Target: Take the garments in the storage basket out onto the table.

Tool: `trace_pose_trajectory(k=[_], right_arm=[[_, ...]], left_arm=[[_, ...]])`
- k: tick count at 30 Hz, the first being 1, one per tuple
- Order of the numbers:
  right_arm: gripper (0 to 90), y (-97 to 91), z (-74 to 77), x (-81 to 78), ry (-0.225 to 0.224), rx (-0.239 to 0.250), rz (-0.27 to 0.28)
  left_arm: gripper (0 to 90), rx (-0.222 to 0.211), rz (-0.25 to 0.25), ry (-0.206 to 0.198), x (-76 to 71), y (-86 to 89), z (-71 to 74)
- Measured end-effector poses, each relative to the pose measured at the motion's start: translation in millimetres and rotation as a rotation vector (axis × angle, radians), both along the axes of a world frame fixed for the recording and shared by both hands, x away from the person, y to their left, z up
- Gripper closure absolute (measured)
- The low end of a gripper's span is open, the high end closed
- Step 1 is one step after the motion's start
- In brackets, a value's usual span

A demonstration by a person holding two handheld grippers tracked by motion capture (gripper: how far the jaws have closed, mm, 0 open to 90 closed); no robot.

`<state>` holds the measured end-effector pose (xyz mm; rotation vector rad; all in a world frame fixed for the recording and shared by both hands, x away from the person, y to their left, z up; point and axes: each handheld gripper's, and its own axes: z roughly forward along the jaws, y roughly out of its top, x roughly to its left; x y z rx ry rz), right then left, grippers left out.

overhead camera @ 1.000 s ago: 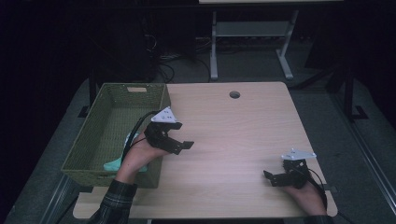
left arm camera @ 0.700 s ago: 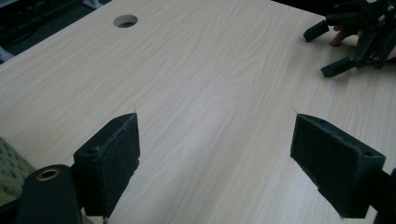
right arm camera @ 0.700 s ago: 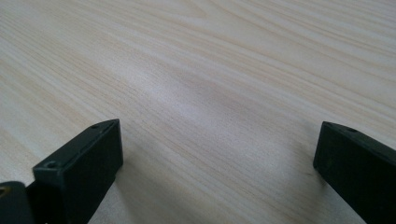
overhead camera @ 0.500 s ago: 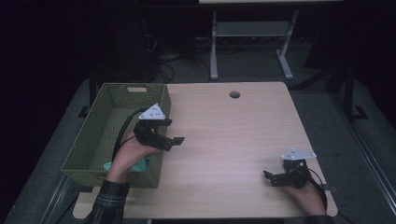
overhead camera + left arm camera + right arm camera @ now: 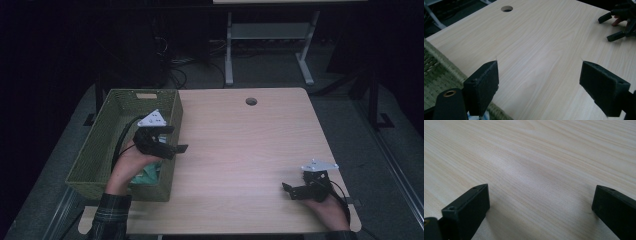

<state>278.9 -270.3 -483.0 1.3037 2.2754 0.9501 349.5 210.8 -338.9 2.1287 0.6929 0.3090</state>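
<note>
Green woven basket (image 5: 107,145) stands at the table's (image 5: 240,150) left edge. Left gripper (image 5: 172,145) hovers over the basket's right rim, jaws spread wide and empty, forearm angled up from below. A teal item (image 5: 146,175) inside is partly hidden. Right gripper (image 5: 292,191) rests near the right front corner, jaws apart, empty.

No writing, label, brand, number or sign can be read anywhere. The woven green basket (image 5: 112,131), the wooden tabletop (image 5: 240,150) and the grey plates on top of each tool carry no legible marks; the plates show small dots too tiny to read.
</note>
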Motion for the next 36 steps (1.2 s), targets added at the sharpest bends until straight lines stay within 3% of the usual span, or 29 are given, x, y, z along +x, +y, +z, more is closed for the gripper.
trace_pose_trajectory(k=[22, 30, 36], right_arm=[[1.0, 0.0, 0.1, 0.0, 0.000, 0.000, 0.000], [1.0, 0.0, 0.0, 0.0, 0.000, 0.000, 0.000], [1.0, 0.0, 0.0, 0.0, 0.000, 0.000, -0.001]], left_arm=[[14.9, 0.026, 0.088, 0.005, 2.1, 42.4, -3.5], [14.9, 0.049, 0.123, 0.017, 3.2, 56.4, -7.9], [14.9, 0.042, 0.142, 0.024, 5.3, 66.2, -14.7]])
